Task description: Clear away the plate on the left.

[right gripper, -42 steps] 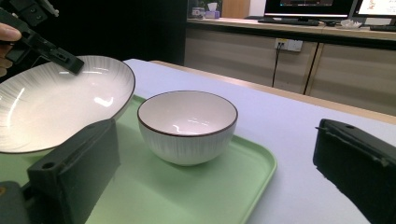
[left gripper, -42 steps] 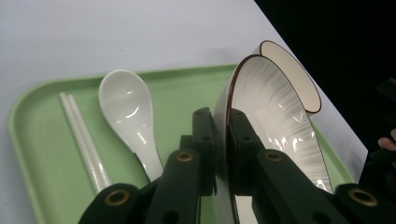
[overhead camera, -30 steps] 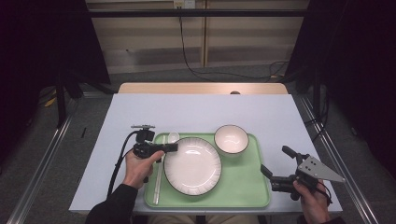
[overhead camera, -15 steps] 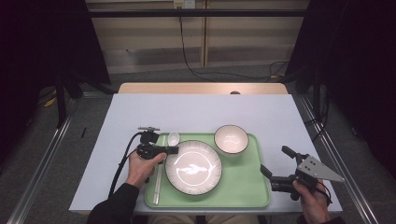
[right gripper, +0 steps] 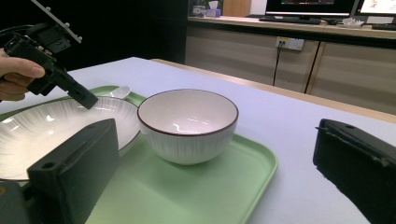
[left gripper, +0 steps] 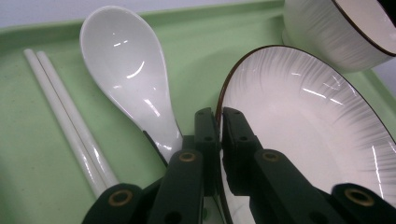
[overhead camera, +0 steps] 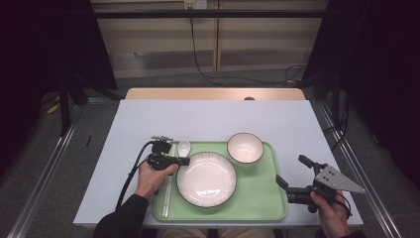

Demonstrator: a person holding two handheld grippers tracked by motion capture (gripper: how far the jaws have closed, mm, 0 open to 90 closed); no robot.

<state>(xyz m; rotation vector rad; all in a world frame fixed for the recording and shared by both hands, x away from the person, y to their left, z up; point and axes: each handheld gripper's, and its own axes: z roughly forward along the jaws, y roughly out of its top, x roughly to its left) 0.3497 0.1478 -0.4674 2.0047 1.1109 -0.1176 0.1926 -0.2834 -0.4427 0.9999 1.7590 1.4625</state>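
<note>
Left hand-held gripper (left gripper: 219, 122) is clenched on the plate (overhead camera: 207, 178) rim at its left edge. Plate lies on the green tray (overhead camera: 257, 196), round, no long axis. Chopsticks (overhead camera: 167, 193) and spoon (overhead camera: 183, 147) alongside; bowl (overhead camera: 245, 147) beyond. Right hand-held gripper (overhead camera: 292, 174) is released, on the tabletop (overhead camera: 208, 121).

On the pale table (overhead camera: 208, 119) sits the green plastic tray (overhead camera: 262, 198). In it, the white ribbed plate (overhead camera: 208, 181) lies at centre, the white ribbed bowl (overhead camera: 245, 147) behind it to the right, the white ceramic spoon (overhead camera: 183, 147) behind-left, and the white chopsticks (overhead camera: 167, 198) along the tray's left edge.
</note>
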